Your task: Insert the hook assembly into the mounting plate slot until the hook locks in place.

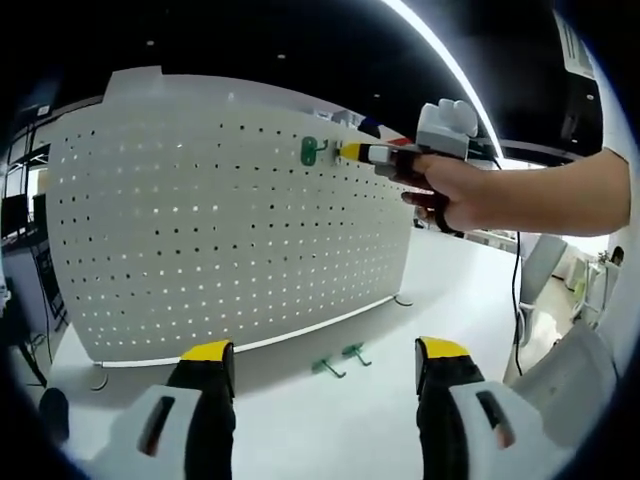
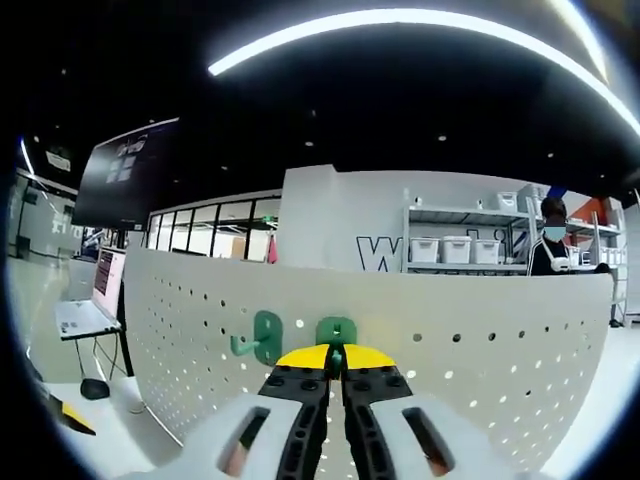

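Now at the pegboard (image 1: 230, 220), top row.
We've got right gripper (image 2: 336, 362) clamped on green hook (image 2: 337, 332); left gripper (image 1: 325, 362) wide open, empty.

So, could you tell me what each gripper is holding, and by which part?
The right gripper is shut on a green hook at its lower end, against the pegboard; the left gripper holds nothing.
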